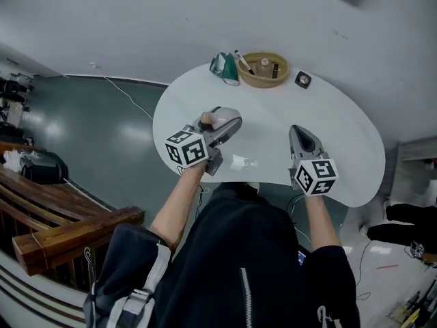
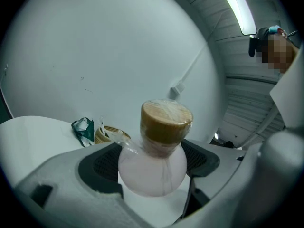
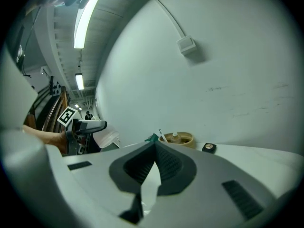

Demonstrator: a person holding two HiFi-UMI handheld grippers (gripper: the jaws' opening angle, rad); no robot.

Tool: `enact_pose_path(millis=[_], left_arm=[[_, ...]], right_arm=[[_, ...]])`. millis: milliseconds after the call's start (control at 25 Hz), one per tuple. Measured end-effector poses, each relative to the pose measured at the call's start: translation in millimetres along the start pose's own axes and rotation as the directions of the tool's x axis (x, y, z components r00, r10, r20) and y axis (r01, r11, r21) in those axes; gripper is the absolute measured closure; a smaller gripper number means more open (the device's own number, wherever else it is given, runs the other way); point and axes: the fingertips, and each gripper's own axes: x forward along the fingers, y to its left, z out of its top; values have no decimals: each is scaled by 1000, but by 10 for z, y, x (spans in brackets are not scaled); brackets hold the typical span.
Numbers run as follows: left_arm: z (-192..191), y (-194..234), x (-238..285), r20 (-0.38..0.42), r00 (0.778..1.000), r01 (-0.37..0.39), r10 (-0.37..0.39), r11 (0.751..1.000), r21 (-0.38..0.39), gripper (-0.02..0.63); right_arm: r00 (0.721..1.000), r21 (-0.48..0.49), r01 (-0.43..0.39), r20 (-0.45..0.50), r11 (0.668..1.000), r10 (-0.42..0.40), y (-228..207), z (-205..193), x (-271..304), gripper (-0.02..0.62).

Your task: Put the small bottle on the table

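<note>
At left, the left gripper (image 1: 222, 124) was clamped on the round belly of the small bottle (image 2: 153, 169), raised over the white table (image 1: 345, 132) and likely light, slick and breakable, while at right the right gripper (image 1: 301, 139) was closed and empty.

Left gripper (image 2: 153, 161): jaws closed on the small bottle (image 2: 152, 170), pads against its round body on both sides, cork end pointing up and away. Held above the near-left part of the table, angled to the far right. Left forearm (image 1: 179, 200) bare, stretched forward; marker cube (image 1: 186, 148) at the hand.

Right gripper (image 3: 154, 148): jaws together at the tips, nothing between them. Points straight away from the body, level with the left one. Right forearm (image 1: 321, 219) extended, sleeve at the upper arm.
</note>
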Motion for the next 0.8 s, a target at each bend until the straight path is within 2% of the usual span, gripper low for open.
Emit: enact_pose_path(millis=[320, 680, 800], left_arm=[[-26, 189, 416, -81, 997, 12, -9, 1000, 27, 212], [-502, 417, 724, -219, 976, 11, 4, 998, 70, 213], [-650, 467, 837, -273, 962, 26, 7, 993, 119, 213]], right_arm=[[999, 33, 42, -36, 999, -41, -190, -111, 150, 594], [991, 89, 80, -118, 993, -69, -247, -550, 160, 594], [988, 107, 98, -133, 989, -83, -286, -631, 141, 594]])
